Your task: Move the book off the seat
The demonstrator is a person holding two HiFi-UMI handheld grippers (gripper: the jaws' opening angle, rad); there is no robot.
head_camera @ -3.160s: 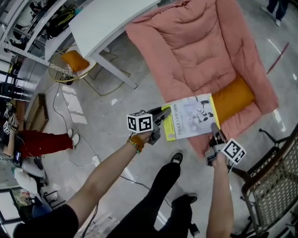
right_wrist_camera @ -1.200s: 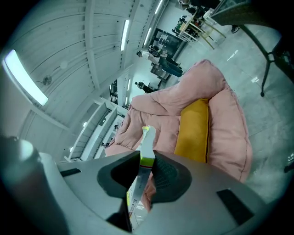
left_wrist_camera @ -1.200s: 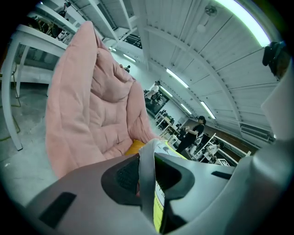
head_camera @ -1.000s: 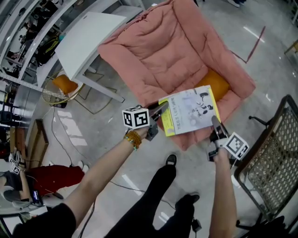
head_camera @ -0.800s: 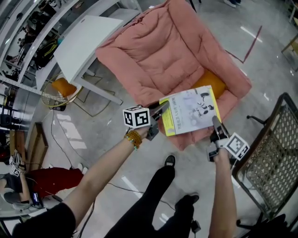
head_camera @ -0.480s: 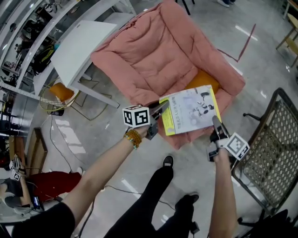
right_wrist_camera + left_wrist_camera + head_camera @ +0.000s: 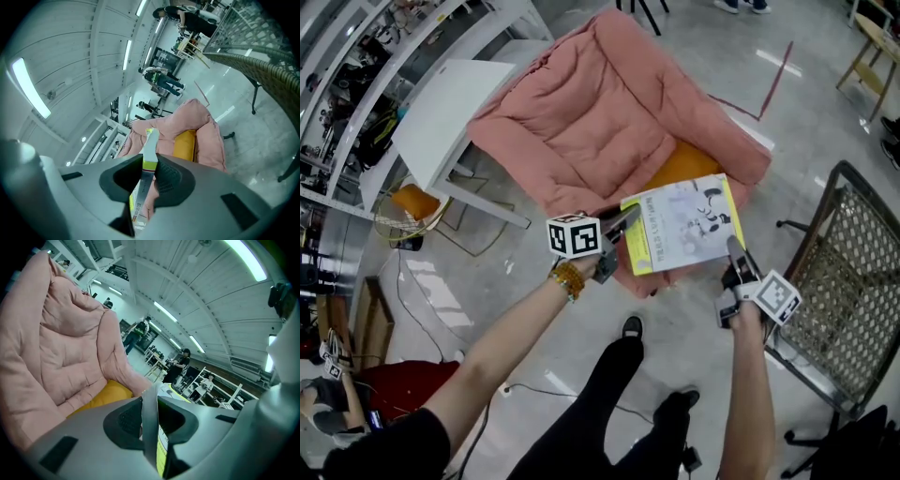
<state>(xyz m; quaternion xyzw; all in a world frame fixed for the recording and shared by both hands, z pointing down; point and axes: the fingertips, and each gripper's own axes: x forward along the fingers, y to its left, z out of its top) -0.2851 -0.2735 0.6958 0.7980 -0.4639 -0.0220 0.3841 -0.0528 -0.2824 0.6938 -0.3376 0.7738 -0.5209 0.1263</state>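
Ideally, the left hand-held gripper (image 7: 622,225) and right hand-held gripper (image 7: 734,251), each clamped on the book (image 7: 684,225) by an edge, should move together, level, clear of the armchair (image 7: 581,131).

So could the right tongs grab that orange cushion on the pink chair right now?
Probably not yet. The right tongs are clamped on the book, shared with the left tongs, so they are busy. The cushion itself lies in the open on the pink chair, just beyond the book.
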